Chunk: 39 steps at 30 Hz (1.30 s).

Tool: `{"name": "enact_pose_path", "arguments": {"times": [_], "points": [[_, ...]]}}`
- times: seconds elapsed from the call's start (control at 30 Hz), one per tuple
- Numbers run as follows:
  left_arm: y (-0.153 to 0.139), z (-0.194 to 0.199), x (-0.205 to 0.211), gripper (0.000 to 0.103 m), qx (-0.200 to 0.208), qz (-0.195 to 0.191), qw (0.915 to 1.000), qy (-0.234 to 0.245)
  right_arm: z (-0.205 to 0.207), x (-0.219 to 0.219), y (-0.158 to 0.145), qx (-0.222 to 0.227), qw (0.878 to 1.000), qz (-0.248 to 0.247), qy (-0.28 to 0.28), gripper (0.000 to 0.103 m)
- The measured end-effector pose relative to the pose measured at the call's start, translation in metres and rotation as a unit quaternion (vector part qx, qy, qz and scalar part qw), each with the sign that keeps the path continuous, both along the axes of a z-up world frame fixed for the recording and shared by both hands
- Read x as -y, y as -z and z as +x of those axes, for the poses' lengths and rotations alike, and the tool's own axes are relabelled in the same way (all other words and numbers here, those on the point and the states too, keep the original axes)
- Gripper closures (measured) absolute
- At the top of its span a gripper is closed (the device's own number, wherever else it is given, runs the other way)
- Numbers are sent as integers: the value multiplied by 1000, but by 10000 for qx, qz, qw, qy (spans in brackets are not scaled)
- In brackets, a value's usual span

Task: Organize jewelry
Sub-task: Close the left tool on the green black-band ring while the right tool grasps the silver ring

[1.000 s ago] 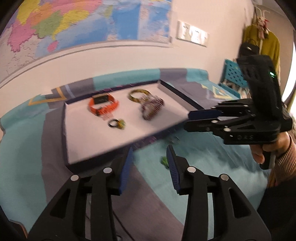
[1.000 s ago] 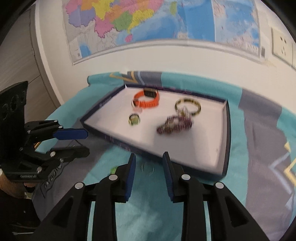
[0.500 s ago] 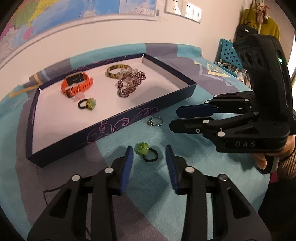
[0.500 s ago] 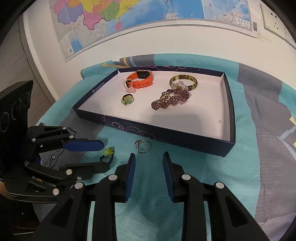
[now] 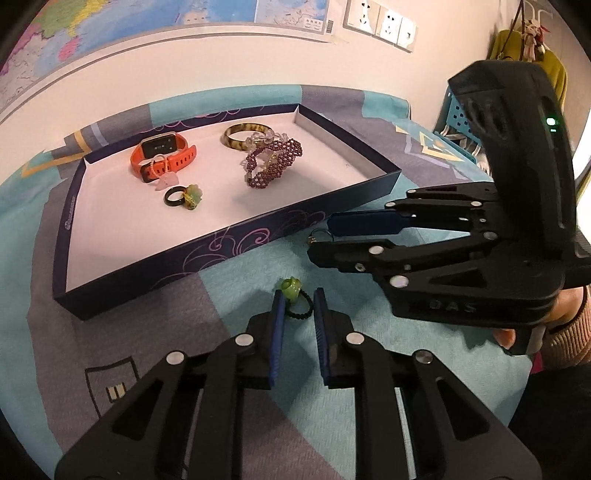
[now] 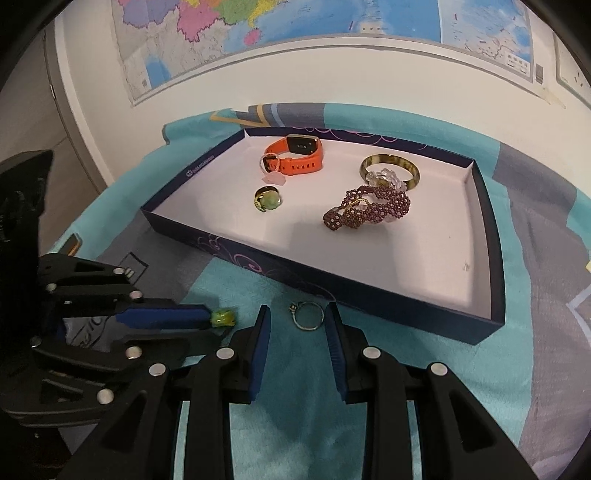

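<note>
A dark blue tray (image 5: pixel 229 236) with a white floor holds an orange watch (image 5: pixel 162 157), a black-and-green ring (image 5: pixel 183 195), a maroon bead bracelet (image 5: pixel 271 162) and an amber bangle (image 5: pixel 247 134). On the cloth in front of the tray lie a green-bead ring (image 5: pixel 293 295) and a silver ring (image 6: pixel 308 315). My left gripper (image 5: pixel 298 306) is open, its fingertips either side of the green-bead ring (image 6: pixel 221 318). My right gripper (image 6: pixel 297 321) is open around the silver ring (image 5: pixel 319 236).
The table carries a teal and grey patterned cloth (image 6: pixel 535 332). A white wall with a map (image 6: pixel 295 29) runs behind the tray. Clothes hang at the far right in the left wrist view (image 5: pixel 528 55).
Both grippers have dropped and moved forward to the cloth. The left now brackets the green-bead ring, the right brackets the silver ring. The left jaws have narrowed.
</note>
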<state>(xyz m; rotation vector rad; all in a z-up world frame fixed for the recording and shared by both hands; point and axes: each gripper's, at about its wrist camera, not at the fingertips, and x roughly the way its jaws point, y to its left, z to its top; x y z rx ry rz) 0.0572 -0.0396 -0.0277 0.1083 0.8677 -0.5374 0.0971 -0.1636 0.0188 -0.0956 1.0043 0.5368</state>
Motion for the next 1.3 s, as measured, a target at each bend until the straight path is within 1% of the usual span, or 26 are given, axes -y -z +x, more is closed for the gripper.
{"name": "enact_pose_path", "arguments": {"times": [0.17, 0.23, 0.27, 0.37, 0.53, 0.6, 0.67, 0.77, 0.8, 0.83, 0.9, 1.3], "points": [[-1, -4, -8, 87, 11, -44, 10000, -29, 1, -5, 1, 31, 9999, -122, -11, 75], [-1, -6, -12, 87, -2, -54, 10000, -54, 0, -6, 0, 68, 9998, -204, -14, 78], [-1, -7, -14, 86, 2, -63, 10000, -72, 0, -6, 0, 80, 9997, -229, -15, 86], [-4, -9, -21, 86, 43, -153, 9998, -98, 0, -4, 0, 66, 9998, -202, -33, 87], [-4, -11, -22, 75, 99, -148, 9998, -84, -6, -4, -2, 60, 9998, -190, -70, 88], [-4, -12, -20, 73, 112, -121, 9999, -45, -10, -2, -2, 48, 9998, -163, -68, 88], [-4, -12, -17, 73, 120, -103, 9999, -4, -12, 1, -3, 26, 9999, -105, -64, 88], [-2, -9, -13, 74, 93, -51, 9999, 10, -16, 4, -5, 23, 10000, -33, -49, 88], [-1, -8, -12, 76, 65, -39, 10000, 5, -17, 5, -5, 23, 10000, -16, -41, 88], [1, -7, -11, 81, 22, -24, 10000, -4, -18, 6, -5, 21, 10000, 0, -34, 88], [3, -4, -10, 85, -48, 22, 10000, -42, -20, 7, -5, 10, 10000, 29, -38, 88], [2, -7, -12, 87, -22, -61, 9998, -163, -25, 11, -9, 66, 9999, 137, -39, 88]]}}
